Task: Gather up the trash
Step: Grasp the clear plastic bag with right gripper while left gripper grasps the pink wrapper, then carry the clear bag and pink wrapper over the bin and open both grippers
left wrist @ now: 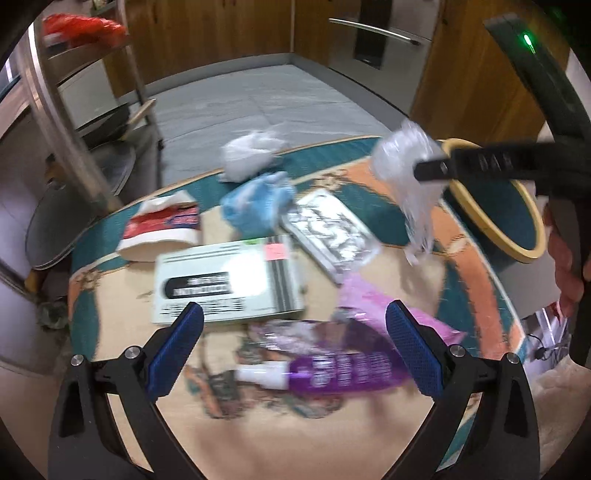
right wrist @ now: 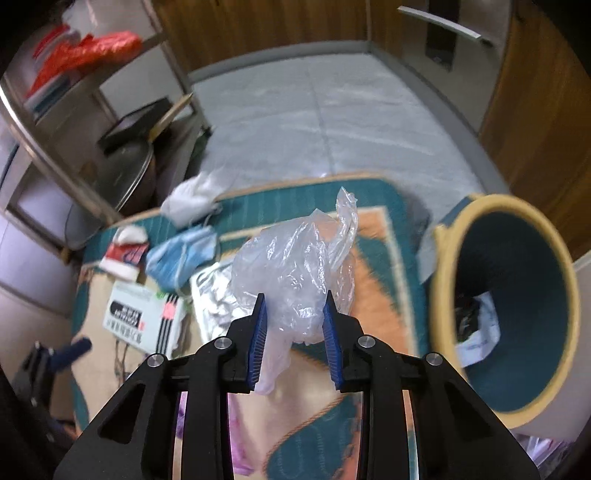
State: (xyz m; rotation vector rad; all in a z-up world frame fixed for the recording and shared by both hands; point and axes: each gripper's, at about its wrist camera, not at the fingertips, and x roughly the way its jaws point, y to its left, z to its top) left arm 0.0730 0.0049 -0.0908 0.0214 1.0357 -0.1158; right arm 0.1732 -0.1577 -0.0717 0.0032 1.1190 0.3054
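My right gripper (right wrist: 295, 306) is shut on a crumpled clear plastic bag (right wrist: 295, 258) and holds it above the rug, left of the teal bin with a yellow rim (right wrist: 513, 306). The bag (left wrist: 406, 173) and the bin (left wrist: 495, 214) also show in the left wrist view. My left gripper (left wrist: 295, 317) is open and empty, low over a purple wrapper (left wrist: 343, 369) and a white box with black print (left wrist: 225, 280). More trash lies on the rug: a silver packet (left wrist: 328, 229), a blue mask (left wrist: 258, 203), a red and white paper cup (left wrist: 162, 232), white tissue (left wrist: 251, 151).
The patterned rug (left wrist: 461, 251) lies on a grey floor. A metal shelf rack (left wrist: 48, 110) with pans stands at the left. Wooden cabinets (left wrist: 221, 29) line the back. The bin holds some paper and dark trash (right wrist: 476, 325).
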